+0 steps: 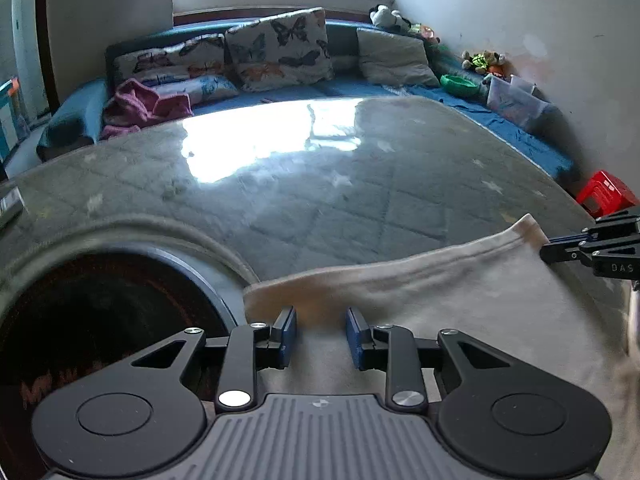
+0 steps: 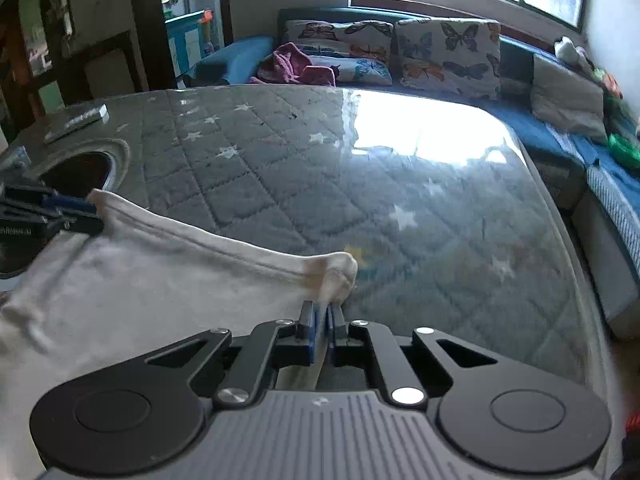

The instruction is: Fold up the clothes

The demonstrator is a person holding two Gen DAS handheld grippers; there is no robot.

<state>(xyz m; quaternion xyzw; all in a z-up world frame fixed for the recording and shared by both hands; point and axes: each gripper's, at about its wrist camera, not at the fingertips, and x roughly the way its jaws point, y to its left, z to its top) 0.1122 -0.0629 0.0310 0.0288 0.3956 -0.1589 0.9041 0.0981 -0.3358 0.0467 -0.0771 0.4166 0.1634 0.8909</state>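
A white garment [image 1: 440, 300] lies on the grey quilted tabletop [image 1: 320, 200], its hemmed edge pulled straight between my two grippers. My left gripper [image 1: 321, 334] sits over the garment's left end. Its blue pads stand a little apart with fabric bunched between them. In the right wrist view the left gripper [image 2: 86, 212] pinches that corner of the garment [image 2: 160, 272]. My right gripper [image 2: 322, 316] is shut on the other corner, and a knob of cloth sticks out past its tips. The right gripper [image 1: 546, 250] also shows at the edge of the left wrist view.
A dark round opening [image 1: 100, 320] is sunk into the tabletop left of the garment. A flat grey slab [image 2: 76, 122] lies at the table's far left. Behind the table is a blue sofa with butterfly cushions [image 1: 280, 48] and a pink cloth [image 1: 140, 104]. A red stool [image 1: 604, 196] stands at the right.
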